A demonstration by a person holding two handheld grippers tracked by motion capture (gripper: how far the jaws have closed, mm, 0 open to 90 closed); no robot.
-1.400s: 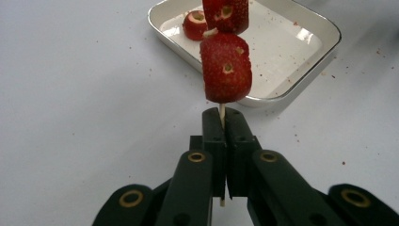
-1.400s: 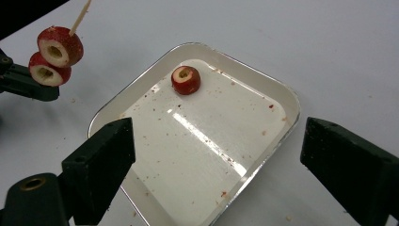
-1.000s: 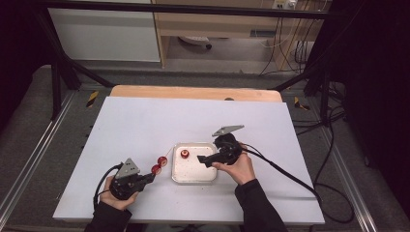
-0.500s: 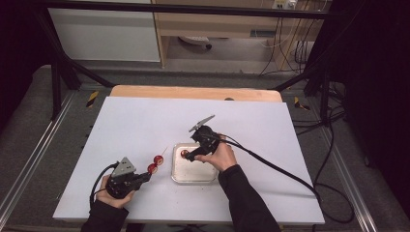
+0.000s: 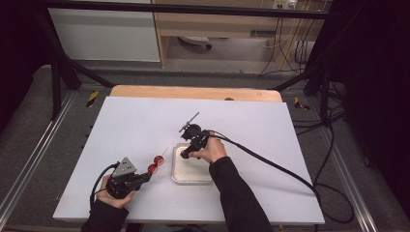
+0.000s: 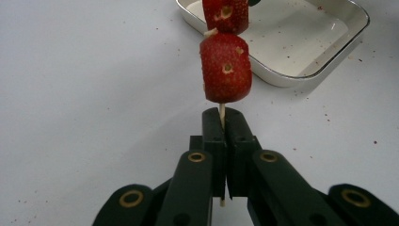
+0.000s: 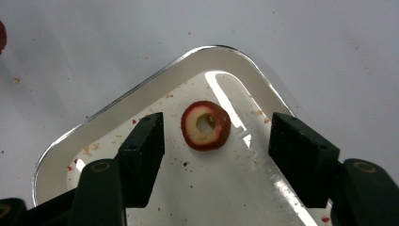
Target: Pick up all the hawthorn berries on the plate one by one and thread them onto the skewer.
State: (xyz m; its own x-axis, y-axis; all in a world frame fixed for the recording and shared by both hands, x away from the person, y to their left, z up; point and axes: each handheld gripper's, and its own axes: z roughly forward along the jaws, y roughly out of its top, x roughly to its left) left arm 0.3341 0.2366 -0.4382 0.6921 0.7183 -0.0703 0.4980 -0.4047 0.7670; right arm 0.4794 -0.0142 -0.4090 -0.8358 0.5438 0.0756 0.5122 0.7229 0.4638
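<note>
White desk [image 5: 145, 121], dark lab behind. Skewer [image 6: 221, 114] with two strawberry pieces [image 6: 225, 66] is clamped by left hand-held gripper [image 6: 221, 123]. Fruit ring [image 7: 205, 125] at tray [image 7: 141, 101] 12 o'clock, framed by right hand-held gripper [image 7: 216, 141], jaws apart. Judged soft, light, slippery; rim to be pinched gently.

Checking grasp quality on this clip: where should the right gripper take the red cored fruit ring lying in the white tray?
Grip the red cored fruit ring across its outer skin, from above. It lies flat on the white tray, hole up, between the open right gripper jaws, so closing on opposite rim sides looks safest.
</note>
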